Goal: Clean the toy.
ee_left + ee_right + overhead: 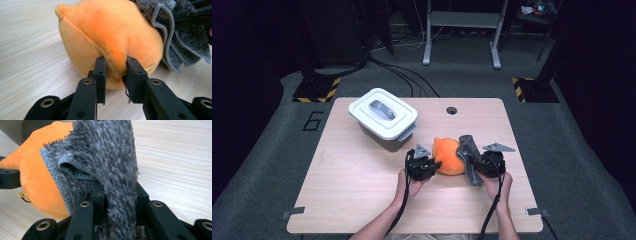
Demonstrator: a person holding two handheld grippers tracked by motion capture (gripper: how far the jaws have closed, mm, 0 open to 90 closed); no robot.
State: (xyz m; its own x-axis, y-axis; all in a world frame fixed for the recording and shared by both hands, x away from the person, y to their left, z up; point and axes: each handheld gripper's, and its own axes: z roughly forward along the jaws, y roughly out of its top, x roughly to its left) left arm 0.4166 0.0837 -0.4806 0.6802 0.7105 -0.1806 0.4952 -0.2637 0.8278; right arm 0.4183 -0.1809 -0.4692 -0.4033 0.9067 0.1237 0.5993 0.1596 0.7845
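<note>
— Left gripper (115,65)?
— Clamped on a fold of the orange plush toy (107,37), low on its near side; fabric bunched between the two black jaws, pads pressing in from both sides.

— And in the high view?
— Left gripper (430,163) just left of the plush toy (447,155), touching it. Held in the person's left hand (406,184), forearm coming in from the bottom edge.

— Right gripper (117,187)?
— Closed on a grey fuzzy cloth (112,157), a thick bundle of it pinched narrow between the jaws and rising straight up past them (stitched hem visible on the left edge). From above: right gripper (477,162) at the toy's right side, grey cloth (468,150) draped against the plush, touching it.

— Where on the table?
— Toy resting on the light wooden table (362,190), right of centre, toward the near edge, between the two grippers. Cloth pressed to the toy's right flank, also seen in the left gripper view (180,42) hanging over the far side.

— Anything else around?
— White lidded container (383,119) with a grey handle on top, farther back and to the left, well apart from the toy. Small round hole (451,110) in the tabletop near the far edge.
</note>
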